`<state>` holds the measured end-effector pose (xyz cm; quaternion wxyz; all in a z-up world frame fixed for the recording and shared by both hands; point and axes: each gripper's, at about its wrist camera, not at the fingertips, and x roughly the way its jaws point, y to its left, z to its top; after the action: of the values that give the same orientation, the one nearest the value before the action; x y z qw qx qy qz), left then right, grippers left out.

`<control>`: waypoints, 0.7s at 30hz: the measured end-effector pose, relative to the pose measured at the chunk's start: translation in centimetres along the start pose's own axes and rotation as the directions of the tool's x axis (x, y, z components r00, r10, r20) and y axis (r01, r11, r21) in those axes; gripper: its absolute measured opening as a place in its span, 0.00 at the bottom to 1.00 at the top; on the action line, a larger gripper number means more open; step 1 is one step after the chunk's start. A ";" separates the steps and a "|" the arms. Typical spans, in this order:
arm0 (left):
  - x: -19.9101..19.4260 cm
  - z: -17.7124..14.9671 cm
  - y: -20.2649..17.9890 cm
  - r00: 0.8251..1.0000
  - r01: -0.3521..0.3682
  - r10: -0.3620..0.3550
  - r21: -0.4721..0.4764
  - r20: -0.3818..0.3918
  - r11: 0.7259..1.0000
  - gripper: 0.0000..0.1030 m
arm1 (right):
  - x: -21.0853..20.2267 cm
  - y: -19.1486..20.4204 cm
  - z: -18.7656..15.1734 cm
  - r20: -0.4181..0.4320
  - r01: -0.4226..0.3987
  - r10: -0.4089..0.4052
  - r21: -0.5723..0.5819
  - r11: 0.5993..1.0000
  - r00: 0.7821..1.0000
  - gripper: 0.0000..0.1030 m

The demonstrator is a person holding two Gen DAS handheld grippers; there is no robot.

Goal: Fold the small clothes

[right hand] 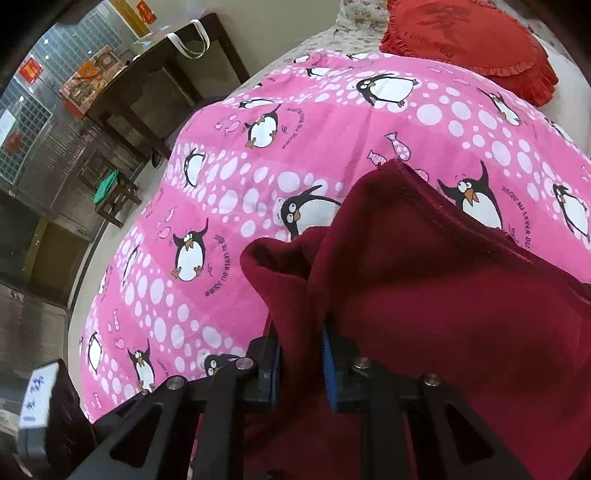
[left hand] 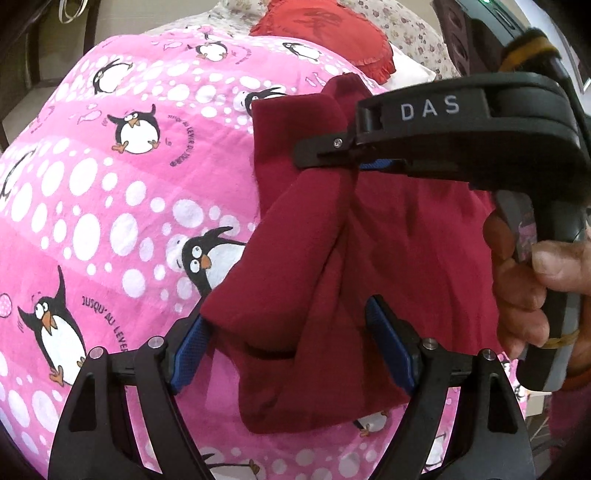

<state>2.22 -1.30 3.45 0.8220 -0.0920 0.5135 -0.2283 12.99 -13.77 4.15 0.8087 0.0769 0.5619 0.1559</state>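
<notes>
A dark red garment hangs bunched above the pink penguin blanket. My right gripper comes in from the right of the left wrist view and is shut on the garment's upper fold. My left gripper is open, its blue pads on either side of the garment's lower hanging part. In the right wrist view the right gripper is shut on the garment, which drapes over the fingers and fills the lower right above the blanket.
A red frilled cushion lies at the bed's far end on a floral sheet. A dark wooden table with boxes and a bag stands beyond the bed's left edge. A small stool stands on the floor.
</notes>
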 end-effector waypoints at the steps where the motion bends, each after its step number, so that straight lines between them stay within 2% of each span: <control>1: 0.2 0.0 -0.1 1.000 0.002 -0.002 -0.010 0.000 1.000 0.70 | 0.3 -0.1 0.3 -0.002 -0.003 0.003 0.004 1.000 1.000 0.17; 2: 0.1 -0.3 -0.2 1.000 0.006 -0.006 -0.020 -0.002 1.000 0.63 | 0.6 -0.1 0.6 -0.005 -0.005 0.005 0.009 1.000 1.000 0.17; 6: 0.4 0.2 0.6 0.999 0.039 -0.039 -0.069 -0.005 0.997 0.57 | 1.1 -0.2 1.0 -0.015 -0.009 0.009 0.015 1.000 1.000 0.17; 12: 0.4 0.5 0.4 1.000 0.018 -0.018 -0.053 0.001 0.998 0.56 | 2.3 -0.9 1.6 -0.046 -0.021 0.025 0.074 0.997 0.999 0.17; 16: 0.4 0.4 0.3 1.000 0.018 -0.018 -0.058 0.002 0.998 0.56 | 2.7 -1.0 1.9 -0.052 -0.029 0.033 0.084 0.996 0.998 0.24; 19: 0.2 0.2 0.6 1.000 0.022 -0.022 -0.061 0.004 0.998 0.55 | 2.5 -1.1 1.6 -0.023 -0.027 0.028 0.062 0.998 0.999 0.24; 21: 0.2 0.2 0.7 1.000 0.025 -0.026 -0.056 -0.003 0.998 0.50 | 2.0 -1.0 1.2 -0.003 -0.029 0.029 0.056 0.998 1.000 0.19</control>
<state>2.71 -0.79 3.09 0.8150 -0.1212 0.5202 -0.2245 14.95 -13.94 2.49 0.8029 0.1075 0.5664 0.1518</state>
